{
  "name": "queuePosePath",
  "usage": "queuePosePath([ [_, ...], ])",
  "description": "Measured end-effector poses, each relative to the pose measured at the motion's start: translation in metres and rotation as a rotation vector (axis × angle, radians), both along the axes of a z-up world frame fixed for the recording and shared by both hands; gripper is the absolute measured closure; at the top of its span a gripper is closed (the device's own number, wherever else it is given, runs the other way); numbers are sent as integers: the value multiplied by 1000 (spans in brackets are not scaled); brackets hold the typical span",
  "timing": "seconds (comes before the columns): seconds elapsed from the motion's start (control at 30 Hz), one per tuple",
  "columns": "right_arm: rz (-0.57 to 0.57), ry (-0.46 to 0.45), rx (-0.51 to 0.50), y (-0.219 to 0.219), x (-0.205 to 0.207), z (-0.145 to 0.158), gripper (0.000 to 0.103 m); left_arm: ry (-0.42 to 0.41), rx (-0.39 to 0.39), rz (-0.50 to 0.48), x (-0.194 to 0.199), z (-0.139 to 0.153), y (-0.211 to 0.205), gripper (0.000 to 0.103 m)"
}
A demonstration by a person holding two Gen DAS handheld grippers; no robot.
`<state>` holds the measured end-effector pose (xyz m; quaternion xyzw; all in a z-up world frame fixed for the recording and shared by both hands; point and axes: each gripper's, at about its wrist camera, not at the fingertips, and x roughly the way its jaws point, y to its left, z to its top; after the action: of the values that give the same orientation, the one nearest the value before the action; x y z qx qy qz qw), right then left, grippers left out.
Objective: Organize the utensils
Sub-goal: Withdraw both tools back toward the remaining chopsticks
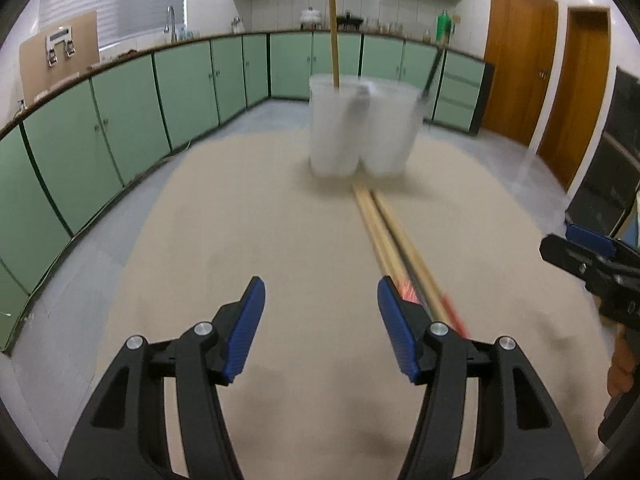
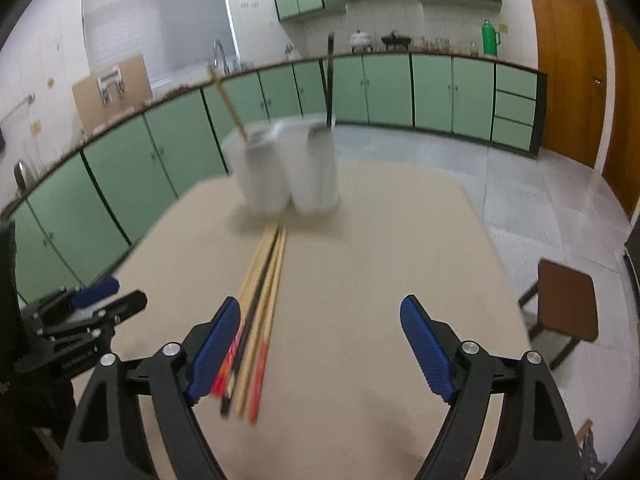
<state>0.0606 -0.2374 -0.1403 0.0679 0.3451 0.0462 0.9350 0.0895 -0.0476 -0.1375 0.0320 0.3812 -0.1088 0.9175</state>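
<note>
Two white cups stand side by side at the far end of the beige table [image 1: 248, 240]. The left cup [image 1: 334, 128] holds a wooden chopstick [image 1: 333, 40]; the right cup [image 1: 390, 128] holds a dark one [image 1: 434, 68]. A bundle of loose chopsticks [image 1: 384, 224], wooden, black and red-ended, lies in front of the cups. My left gripper [image 1: 320, 284] is open and holds nothing, with the bundle passing just right of its right finger. My right gripper [image 2: 320, 308] is open wide above the table, and the bundle [image 2: 264, 280] lies below, close by its left finger. The frames are motion-blurred.
Green cabinets [image 1: 120, 120] line the walls beyond the table. A brown stool [image 2: 566, 300] stands on the floor off the table's right edge. Wooden doors [image 1: 520, 60] are at the far right. Each gripper shows at the side edge of the other's view.
</note>
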Motion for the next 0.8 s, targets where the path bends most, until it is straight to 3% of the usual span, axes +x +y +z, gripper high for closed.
queuePosePath([
  [0.1, 6, 39, -4, 8, -11, -16, 25, 41, 8, 4, -13, -18, 3, 46],
  [0.27, 29, 87, -22, 23, -23, -38, 37, 85, 21, 9, -28, -35, 5, 46],
  [0.67, 84, 152, -56, 53, -25, -64, 67, 112, 17, 26, -35, -41, 10, 46],
  [0.8, 80, 146, -83, 59, -23, -66, 70, 116, 13, 27, -37, -41, 13, 46],
])
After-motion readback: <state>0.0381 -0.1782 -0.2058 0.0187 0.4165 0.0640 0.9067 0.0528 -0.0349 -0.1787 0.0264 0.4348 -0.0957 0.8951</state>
